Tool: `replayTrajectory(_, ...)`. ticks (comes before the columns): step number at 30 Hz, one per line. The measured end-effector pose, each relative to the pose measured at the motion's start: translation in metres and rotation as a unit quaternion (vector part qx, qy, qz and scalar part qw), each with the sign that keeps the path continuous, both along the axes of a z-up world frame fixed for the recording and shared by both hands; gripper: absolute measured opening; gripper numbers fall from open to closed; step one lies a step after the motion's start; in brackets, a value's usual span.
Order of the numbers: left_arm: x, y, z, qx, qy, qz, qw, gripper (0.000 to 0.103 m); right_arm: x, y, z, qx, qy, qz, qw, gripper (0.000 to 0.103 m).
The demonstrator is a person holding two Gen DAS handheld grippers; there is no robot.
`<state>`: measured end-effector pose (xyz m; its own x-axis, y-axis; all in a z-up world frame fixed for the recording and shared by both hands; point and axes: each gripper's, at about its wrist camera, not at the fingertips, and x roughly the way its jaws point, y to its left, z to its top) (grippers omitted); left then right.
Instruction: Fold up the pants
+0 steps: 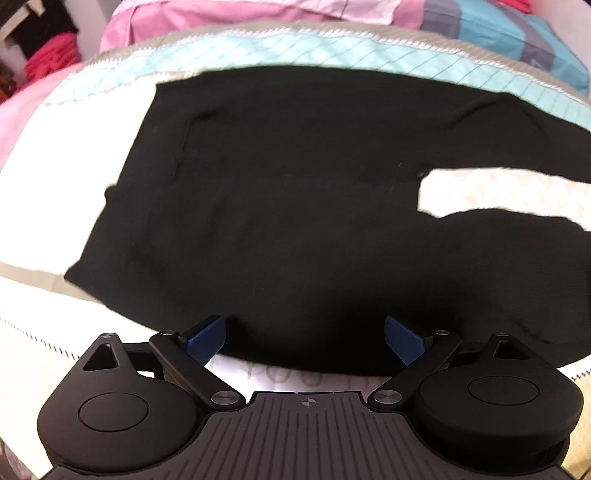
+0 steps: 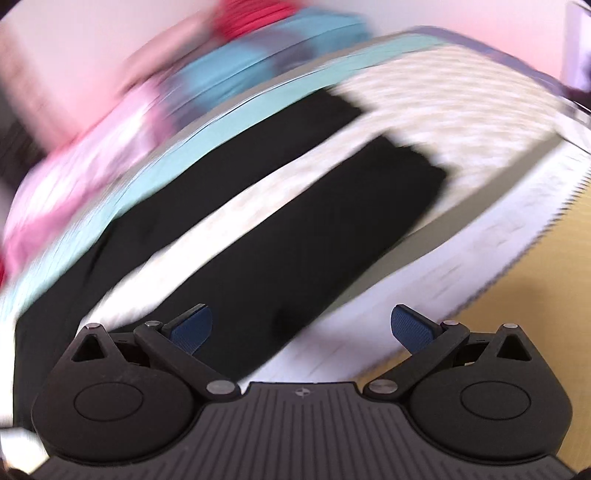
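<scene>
Black pants point(image 1: 280, 206) lie spread flat on a bed, waistband to the left and the two legs running off to the right with a gap of bedding between them. My left gripper point(image 1: 304, 338) hovers open over the near edge of the seat area, blue pads point(image 1: 207, 338) wide apart, nothing between them. In the blurred right wrist view both pant legs point(image 2: 295, 236) stretch diagonally up to the right, their cuffs at the far end. My right gripper point(image 2: 301, 328) is open above the near leg's lower edge, holding nothing.
The bed has a white patterned cover point(image 1: 33, 306) with a mint band point(image 1: 258, 48) along the far side. Pink and blue bedding point(image 1: 258, 14) is piled behind. A yellowish floor point(image 2: 517, 295) shows past the bed's edge at the right.
</scene>
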<state>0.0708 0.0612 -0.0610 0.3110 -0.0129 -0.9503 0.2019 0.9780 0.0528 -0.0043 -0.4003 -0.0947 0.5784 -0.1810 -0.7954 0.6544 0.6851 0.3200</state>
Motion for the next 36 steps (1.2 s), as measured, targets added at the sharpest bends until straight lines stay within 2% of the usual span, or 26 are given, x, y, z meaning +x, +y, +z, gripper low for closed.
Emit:
replayTrajectory(2,0.001,0.001,-0.009,0.011,0.016,0.009,0.9998,0.103,0.005,-0.027,-0.009,-0.006,-0.001,-0.047,0.999,0.098)
replayTrajectory(5,0.002,0.002,-0.019,0.018,0.023,0.023,0.9993,0.103,0.017,-0.055,-0.027,-0.003,-0.006,-0.088,0.996,0.092)
replayTrajectory(7,0.005,0.003,-0.020,0.017,0.022,0.036,0.9990,0.103,0.026,-0.063,-0.033,-0.004,-0.032,-0.119,0.992,0.086)
replayTrajectory(8,0.006,0.003,-0.021,0.017,0.023,0.042,0.9987,0.103,0.029,-0.065,-0.033,-0.002,-0.042,-0.124,0.991,0.077)
replayTrajectory(9,0.008,0.003,-0.021,0.017,0.025,0.048,0.9984,0.103,0.034,-0.065,-0.035,0.002,-0.046,-0.119,0.992,0.056)
replayTrajectory(10,0.009,0.004,-0.022,0.016,0.027,0.052,0.9981,0.103,0.041,-0.061,-0.035,-0.014,-0.037,-0.111,0.993,0.031)
replayTrajectory(11,0.008,0.004,-0.024,0.017,0.027,0.057,0.9979,0.103,0.045,-0.059,-0.036,-0.026,-0.030,-0.094,0.995,0.014)
replayTrajectory(13,0.010,0.005,-0.024,0.020,0.030,0.067,0.9971,0.103,0.044,-0.062,-0.028,-0.024,-0.037,-0.052,0.998,0.013)
replayTrajectory(14,0.011,0.006,-0.024,0.019,0.032,0.072,0.9967,0.103,0.034,-0.067,-0.017,-0.034,-0.054,-0.053,0.997,0.013)
replayTrajectory(15,0.011,0.006,-0.025,0.016,0.034,0.080,0.9961,0.103,0.017,-0.076,-0.006,-0.037,-0.081,-0.073,0.993,0.012)
replayTrajectory(16,0.011,0.007,-0.025,0.013,0.035,0.086,0.9956,0.103,0.001,-0.087,0.000,-0.044,-0.090,-0.101,0.990,0.012)
replayTrajectory(18,0.012,0.006,-0.025,0.005,0.033,0.088,0.9956,0.103,-0.018,-0.107,-0.011,-0.040,-0.060,-0.132,0.989,0.013)
replayTrajectory(20,0.012,0.004,-0.025,0.008,0.031,0.086,0.9958,0.103,-0.025,-0.118,-0.029,-0.006,-0.026,-0.126,0.992,0.013)
replayTrajectory(22,0.013,0.002,-0.025,0.011,0.030,0.087,0.9957,0.103,-0.029,-0.115,-0.033,-0.010,-0.046,-0.132,0.990,0.014)
replayTrajectory(25,0.015,0.002,-0.024,0.009,0.035,0.090,0.9953,0.103,-0.022,-0.116,-0.038,-0.015,-0.045,-0.145,0.988,0.022)
replayTrajectory(26,0.015,0.002,-0.023,0.010,0.038,0.090,0.9951,0.103,-0.025,-0.113,-0.033,-0.027,-0.038,-0.142,0.989,0.028)
replayTrajectory(28,0.013,0.003,-0.020,0.007,0.040,0.091,0.9951,0.103,-0.027,-0.112,-0.021,-0.073,-0.009,-0.155,0.985,0.070)
replayTrajectory(30,0.020,0.002,-0.016,0.008,0.024,0.076,0.9968,0.103,-0.033,-0.106,-0.006,-0.129,0.010,-0.183,0.974,0.086)
replayTrajectory(32,0.017,0.002,-0.007,0.009,0.000,0.054,0.9985,0.103,-0.038,-0.086,0.011,-0.151,-0.002,-0.156,0.976,0.086)
replayTrajectory(34,0.018,0.001,0.000,0.015,-0.023,0.031,0.9991,0.103,-0.030,-0.050,0.019,-0.146,-0.013,-0.069,0.987,0.086)
replayTrajectory(36,0.028,0.003,0.004,0.014,-0.036,0.029,0.9988,0.103,-0.010,-0.003,0.021,-0.137,-0.017,0.044,0.989,0.086)
